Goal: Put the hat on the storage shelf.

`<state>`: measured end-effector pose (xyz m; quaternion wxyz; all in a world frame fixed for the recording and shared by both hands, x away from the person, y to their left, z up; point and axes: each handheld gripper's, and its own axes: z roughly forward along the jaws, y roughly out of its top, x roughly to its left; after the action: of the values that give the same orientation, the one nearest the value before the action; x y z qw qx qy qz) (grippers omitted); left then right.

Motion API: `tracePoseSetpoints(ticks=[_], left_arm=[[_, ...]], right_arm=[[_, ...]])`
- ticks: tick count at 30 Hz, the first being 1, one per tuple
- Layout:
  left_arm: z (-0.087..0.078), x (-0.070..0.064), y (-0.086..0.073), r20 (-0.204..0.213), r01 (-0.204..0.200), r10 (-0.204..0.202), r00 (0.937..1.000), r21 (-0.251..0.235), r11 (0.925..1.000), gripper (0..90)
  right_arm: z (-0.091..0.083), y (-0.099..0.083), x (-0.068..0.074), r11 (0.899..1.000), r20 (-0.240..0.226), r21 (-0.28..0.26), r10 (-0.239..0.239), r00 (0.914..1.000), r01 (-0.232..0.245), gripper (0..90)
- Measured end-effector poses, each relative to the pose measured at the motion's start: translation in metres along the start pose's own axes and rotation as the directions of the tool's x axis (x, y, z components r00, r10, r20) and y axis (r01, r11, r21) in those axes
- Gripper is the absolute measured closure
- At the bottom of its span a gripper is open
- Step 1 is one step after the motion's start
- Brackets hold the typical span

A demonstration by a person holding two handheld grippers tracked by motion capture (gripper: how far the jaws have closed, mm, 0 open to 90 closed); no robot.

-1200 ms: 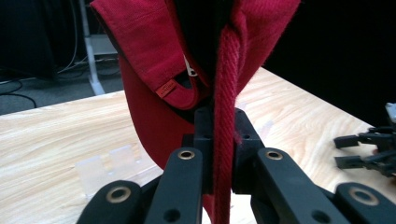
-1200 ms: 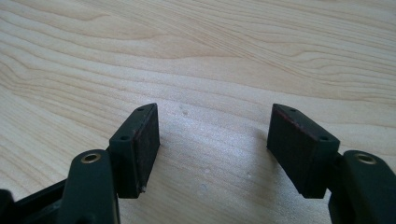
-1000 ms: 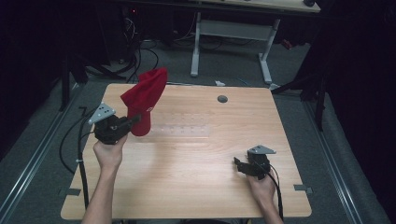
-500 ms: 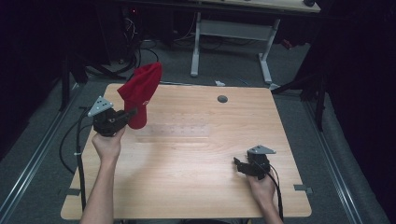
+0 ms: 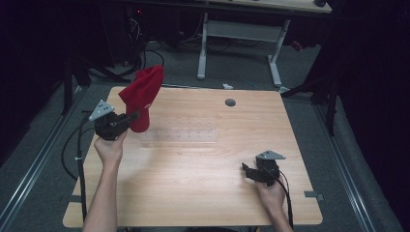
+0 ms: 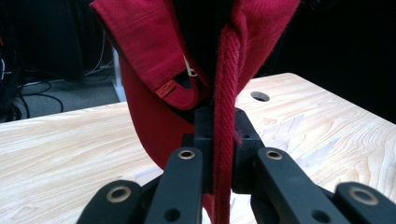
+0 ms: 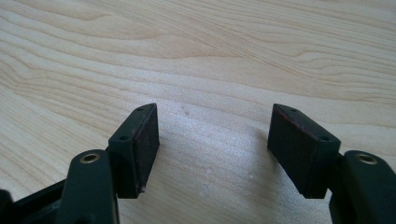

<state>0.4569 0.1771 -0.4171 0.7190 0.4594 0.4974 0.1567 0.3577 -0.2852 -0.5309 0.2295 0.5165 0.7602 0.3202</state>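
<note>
A: Where's the cap (image 5: 141,96) right now?

B: Up off the table (image 5: 193,193), over the far-left corner. The left gripper (image 5: 129,118) has its jaws pinched on one thick seamed edge of the red cloth, and the rest stands up above the jaws.

A: So what worries you?

B: The hold is narrow. In the left gripper view the jaws clamp just that ridge of fabric (image 6: 225,116), with the strap (image 6: 180,88) and the body of the cap flopping free above. A quick swing or a tilt of the wrist could let the cloth creep out, I'd guess, and the cap would drop near the table's edge (or over it, onto the floor).

A: And the other hand?

B: The right gripper (image 5: 247,172) sits low near the right front of the table, jaws spread wide over bare wood, gripping nothing. It's well apart from the cap, so it couldn't catch a slip.
</note>
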Motion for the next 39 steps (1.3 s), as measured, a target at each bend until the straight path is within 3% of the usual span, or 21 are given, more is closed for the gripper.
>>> tracePoseSetpoints(ticks=[7,17,31,34,39], left_arm=[[0.003,0.003,-0.002,0.011,0.005,-0.005,0.9999,-0.002,1.0000,84.3],[0.004,0.010,-0.011,-0.004,0.002,-0.002,1.0000,0.002,1.0000,84.3],[-0.004,0.017,-0.010,-0.002,0.027,-0.028,0.9996,-0.011,0.9996,83.9],[0.000,0.021,-0.012,-0.023,0.019,-0.018,0.9996,0.012,0.9997,83.9],[0.002,0.021,-0.015,-0.026,0.009,-0.009,0.9996,0.002,1.0000,83.9]], right_arm=[[0.000,0.000,0.000,1.000,0.001,0.000,0.000,1.0000,0.000,34.1],[0.000,0.000,0.000,1.000,0.001,0.000,0.001,1.0000,-0.001,34.0],[0.000,0.000,0.000,1.000,0.001,0.000,0.000,1.0000,0.000,34.0],[0.000,0.000,0.000,1.000,0.001,0.000,0.001,1.0000,-0.001,34.0],[0.000,0.000,0.000,1.000,0.001,0.000,0.001,1.0000,-0.001,34.0]])
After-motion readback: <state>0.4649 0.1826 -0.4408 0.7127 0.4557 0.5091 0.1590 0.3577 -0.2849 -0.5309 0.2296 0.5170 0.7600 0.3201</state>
